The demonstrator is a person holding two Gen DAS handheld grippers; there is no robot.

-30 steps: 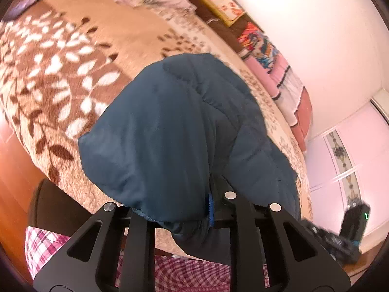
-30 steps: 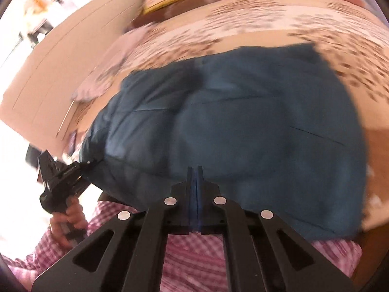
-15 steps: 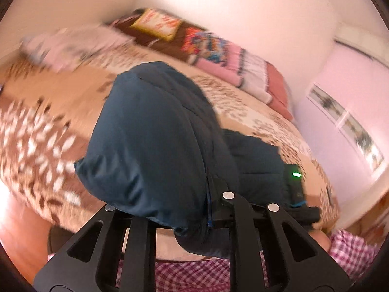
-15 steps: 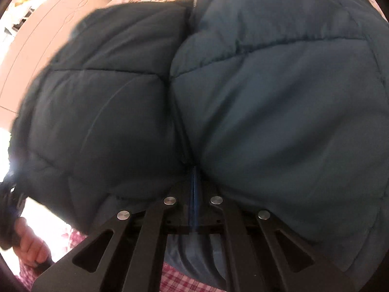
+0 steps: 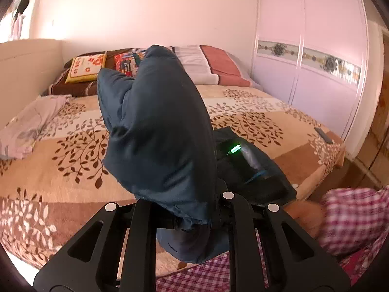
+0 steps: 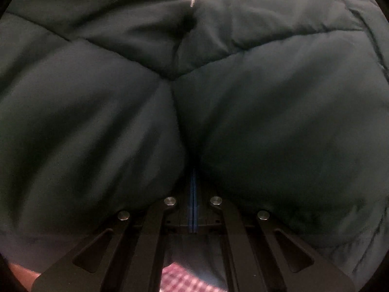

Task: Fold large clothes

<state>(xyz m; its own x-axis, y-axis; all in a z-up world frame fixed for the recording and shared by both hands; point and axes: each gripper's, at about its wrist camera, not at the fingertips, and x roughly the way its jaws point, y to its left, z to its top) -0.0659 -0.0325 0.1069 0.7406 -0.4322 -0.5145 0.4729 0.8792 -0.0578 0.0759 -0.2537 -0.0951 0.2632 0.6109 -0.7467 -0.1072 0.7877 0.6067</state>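
A dark teal quilted jacket [image 5: 158, 126] hangs bunched in the air above the bed. My left gripper [image 5: 187, 216] is shut on the jacket's edge, with cloth draped over its fingers. In the right wrist view the jacket [image 6: 267, 121] fills almost the whole picture, its zipper pull [image 6: 192, 0] at the top. My right gripper [image 6: 193, 209] is shut on the jacket along the blue zipper line. The right gripper's body with a green light [image 5: 234, 149] shows behind the jacket in the left wrist view.
The bed [image 5: 255, 121] has a tan leaf-patterned blanket. Pillows and cushions [image 5: 86, 67] line the headboard end, and a pale lilac garment [image 5: 31, 124] lies at the left. A pink wardrobe [image 5: 311, 48] stands at the right. My checked sleeve [image 5: 352, 219] is at lower right.
Both grippers have lifted the jacket off the bed and swung it up. The left view has turned from looking down at the blanket to looking across the room. The jacket now blocks the right view.
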